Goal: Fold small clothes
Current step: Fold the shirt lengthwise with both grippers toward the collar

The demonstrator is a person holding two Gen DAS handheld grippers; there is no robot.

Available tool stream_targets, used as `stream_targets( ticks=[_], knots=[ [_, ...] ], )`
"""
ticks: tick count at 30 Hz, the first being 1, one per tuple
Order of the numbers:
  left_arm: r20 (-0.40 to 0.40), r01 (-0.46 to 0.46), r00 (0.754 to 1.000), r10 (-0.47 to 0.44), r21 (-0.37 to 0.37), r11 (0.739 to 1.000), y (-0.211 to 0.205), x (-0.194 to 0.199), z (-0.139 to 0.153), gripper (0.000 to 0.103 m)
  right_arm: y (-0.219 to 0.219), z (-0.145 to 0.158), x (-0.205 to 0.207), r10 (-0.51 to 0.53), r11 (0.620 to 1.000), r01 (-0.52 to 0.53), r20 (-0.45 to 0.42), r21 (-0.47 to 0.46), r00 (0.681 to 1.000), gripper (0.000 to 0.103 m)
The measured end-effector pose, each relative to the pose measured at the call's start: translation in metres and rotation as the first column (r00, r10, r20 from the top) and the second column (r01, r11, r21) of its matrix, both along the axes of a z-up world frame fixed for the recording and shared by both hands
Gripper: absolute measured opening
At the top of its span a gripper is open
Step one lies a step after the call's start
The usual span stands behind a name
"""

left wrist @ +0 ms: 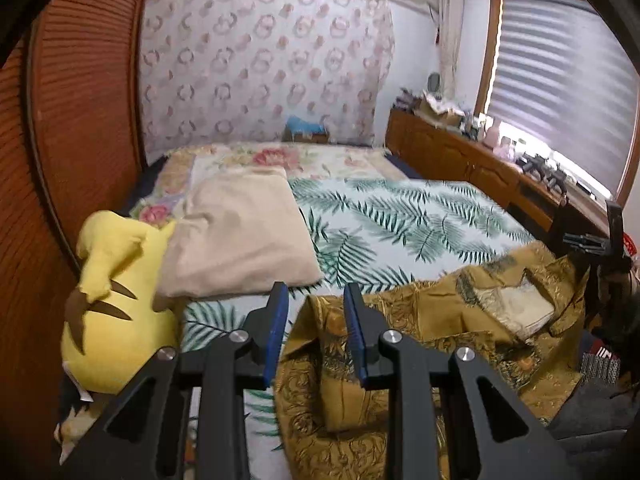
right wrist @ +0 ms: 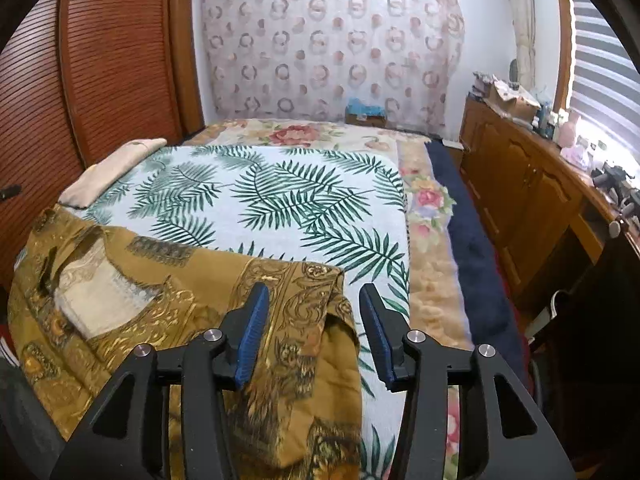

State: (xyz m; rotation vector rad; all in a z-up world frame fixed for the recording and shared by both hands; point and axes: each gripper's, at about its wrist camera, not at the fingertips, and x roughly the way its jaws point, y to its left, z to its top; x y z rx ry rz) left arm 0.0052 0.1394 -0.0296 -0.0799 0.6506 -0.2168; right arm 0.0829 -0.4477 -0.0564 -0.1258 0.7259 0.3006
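A gold-brown patterned garment point(left wrist: 420, 344) lies rumpled on the near part of the bed's palm-leaf cover point(left wrist: 400, 224). It also shows in the right wrist view point(right wrist: 168, 300), spread from the left edge to the middle. My left gripper point(left wrist: 316, 336) is open and empty, hovering over the garment's left edge. My right gripper point(right wrist: 314, 336) is open and empty, above the garment's right edge, where a folded flap point(right wrist: 320, 380) hangs toward me. The right gripper's body shows at the far right of the left wrist view point(left wrist: 600, 248).
A yellow plush toy point(left wrist: 116, 304) and a beige pillow point(left wrist: 240, 240) lie at the bed's left, against a wooden slatted wardrobe point(left wrist: 80, 120). A wooden cabinet point(right wrist: 532, 200) with clutter runs along the right under the window. A dark blue blanket point(right wrist: 468, 232) edges the bed's right side.
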Motion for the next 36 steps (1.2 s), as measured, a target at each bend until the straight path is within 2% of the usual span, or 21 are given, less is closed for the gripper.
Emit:
stream_targets(
  ticks=[7, 13, 23, 30, 32, 35, 36],
  knots=[
    [-0.141, 0.008, 0.990, -0.004, 0.029, 1.000, -0.014, 0.050, -0.042, 0.026, 0.008, -0.018, 0.027, -0.021, 0.999, 0.020, -0.035, -0.029, 0.999, 0.050],
    [-0.216, 0.005, 0.976, -0.002, 0.011, 1.000, -0.010, 0.066, -0.062, 0.026, 0.007, -0.027, 0.039, -0.038, 0.998, 0.035, -0.058, -0.054, 0.998, 0.051],
    [-0.249, 0.005, 0.968, -0.003, 0.010, 1.000, -0.009, 0.069, -0.075, 0.026, 0.002, -0.044, 0.049, -0.057, 0.998, 0.051, -0.132, -0.049, 0.990, 0.058],
    [-0.245, 0.020, 0.969, -0.015, 0.021, 1.000, -0.013, 0.071, -0.076, 0.026, 0.004, -0.052, 0.063, -0.020, 1.000, 0.022, -0.201, 0.005, 0.979, 0.058],
    [-0.235, 0.042, 0.971, -0.038, 0.011, 0.999, -0.014, 0.070, -0.076, 0.012, 0.007, -0.054, 0.065, 0.003, 1.000, 0.002, -0.223, 0.024, 0.975, 0.057],
    [-0.208, 0.060, 0.976, -0.058, 0.003, 0.998, -0.018, 0.064, -0.072, 0.002, 0.012, -0.053, 0.062, 0.040, 0.999, -0.033, -0.219, 0.036, 0.975, 0.035],
    [-0.191, 0.060, 0.980, -0.058, 0.005, 0.998, -0.020, 0.061, -0.068, 0.002, 0.013, -0.053, 0.059, 0.051, 0.998, -0.044, -0.219, 0.040, 0.974, 0.019]
  ],
)
